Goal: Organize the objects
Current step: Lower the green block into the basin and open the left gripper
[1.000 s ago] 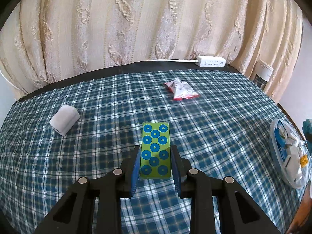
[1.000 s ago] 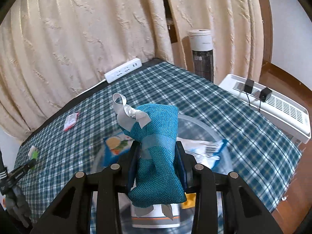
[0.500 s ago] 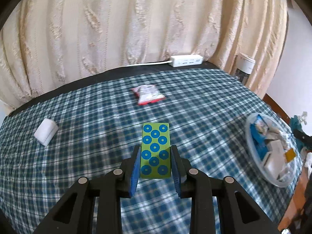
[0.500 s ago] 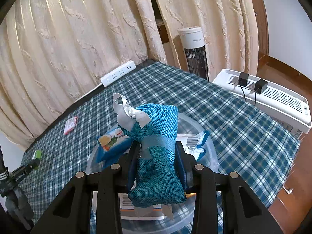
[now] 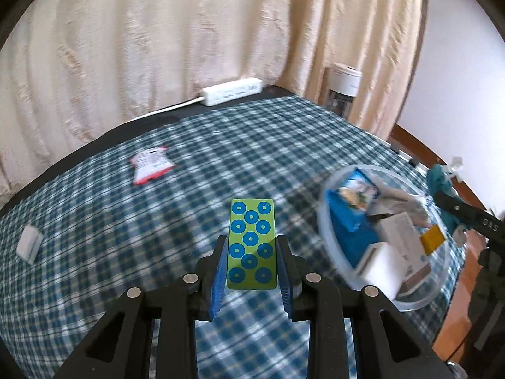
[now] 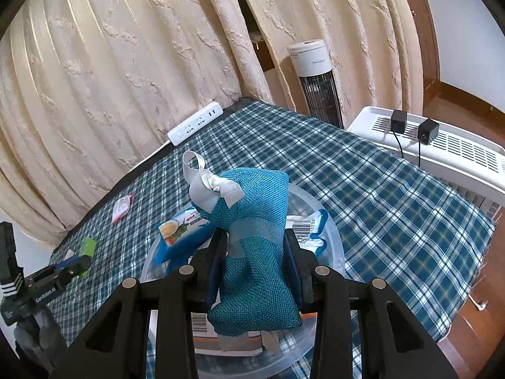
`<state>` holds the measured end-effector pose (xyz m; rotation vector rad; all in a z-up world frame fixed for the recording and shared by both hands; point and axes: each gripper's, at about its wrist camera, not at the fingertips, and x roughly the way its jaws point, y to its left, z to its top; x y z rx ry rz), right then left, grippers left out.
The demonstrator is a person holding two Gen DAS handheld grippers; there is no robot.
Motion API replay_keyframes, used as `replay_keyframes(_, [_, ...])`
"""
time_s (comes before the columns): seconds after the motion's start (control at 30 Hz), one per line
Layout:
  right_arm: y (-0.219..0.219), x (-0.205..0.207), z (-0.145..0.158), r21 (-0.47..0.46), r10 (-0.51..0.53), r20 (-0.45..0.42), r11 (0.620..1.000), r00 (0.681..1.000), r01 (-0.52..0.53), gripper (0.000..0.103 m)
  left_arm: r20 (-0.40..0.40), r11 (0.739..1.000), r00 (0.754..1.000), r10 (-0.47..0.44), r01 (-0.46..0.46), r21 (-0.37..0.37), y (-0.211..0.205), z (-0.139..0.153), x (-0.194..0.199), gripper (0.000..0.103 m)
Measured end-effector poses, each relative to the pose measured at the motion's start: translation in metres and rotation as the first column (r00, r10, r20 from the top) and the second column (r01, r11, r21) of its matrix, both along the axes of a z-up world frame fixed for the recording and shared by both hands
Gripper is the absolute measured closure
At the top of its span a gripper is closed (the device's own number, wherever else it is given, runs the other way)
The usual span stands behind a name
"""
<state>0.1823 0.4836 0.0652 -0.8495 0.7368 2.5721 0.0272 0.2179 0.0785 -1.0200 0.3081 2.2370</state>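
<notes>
My right claw [image 6: 254, 265] pinches a teal woven pouch [image 6: 252, 243] over the crowded clear plastic bowl [image 6: 331, 221] — my left claw [image 5: 251, 260] grips a green blue-dotted card [image 5: 252, 243] — a careless drop could spill out.

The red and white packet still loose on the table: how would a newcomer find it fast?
Start at the white power strip on the checked tablecloth's far edge by the curtain. Come toward the camera and a little left: the red and white packet lies flat on the cloth, alone. It is the only red-edged thing; the other loose item, far left, is a plain white block.

Table layout, both wrist views.
Snack packet [image 5: 151, 165] far left on tablecloth [image 5: 221, 145]; power strip [image 5: 232, 91] behind at edge; packages in tub [image 5: 325, 230] right.
</notes>
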Motion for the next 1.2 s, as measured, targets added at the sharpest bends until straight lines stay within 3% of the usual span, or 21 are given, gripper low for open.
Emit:
replay_keyframes(0.4, [0.007,0.000,-0.002,-0.006,0.020,-0.020,1.000,1.000,-0.021,0.066,0.002,0.977,0.977,-0.215,0.215,-0.017,0.085,-0.002,0.032,0.072])
replay_keyframes(0.73, [0.018,0.000,-0.005,-0.023,0.019,-0.032,1.000,0.999,-0.020,0.066,0.034,0.962,0.962,-0.271,0.271,-0.014,0.120,-0.007,0.035,0.071])
replay_keyframes(0.77, [0.019,0.000,-0.006,-0.026,0.019,-0.033,0.999,0.999,-0.019,0.066,0.041,0.962,0.962,-0.271,0.272,-0.012,0.121,-0.008,0.035,0.064])
replay_keyframes(0.8, [0.020,0.000,-0.006,-0.027,0.018,-0.033,0.999,0.999,-0.019,0.066,0.051,0.963,0.961,-0.270,0.271,-0.006,0.122,-0.009,0.033,0.051])
replay_keyframes(0.87, [0.020,0.001,-0.005,-0.028,0.020,-0.035,0.999,0.999,-0.021,0.066,0.050,0.966,0.965,-0.257,0.257,0.007,0.121,-0.009,0.030,0.040])
replay_keyframes(1.07, [0.015,0.001,-0.001,-0.014,0.040,-0.050,0.999,0.998,-0.041,0.066,0.028,0.973,0.973,-0.231,0.231,0.008,0.110,-0.005,0.025,0.040])
replay_keyframes(1.2, [0.012,-0.005,0.001,0.009,0.047,-0.039,0.999,0.998,-0.047,0.066,0.013,0.979,0.979,-0.206,0.206,0.001,0.100,-0.003,0.023,0.032])
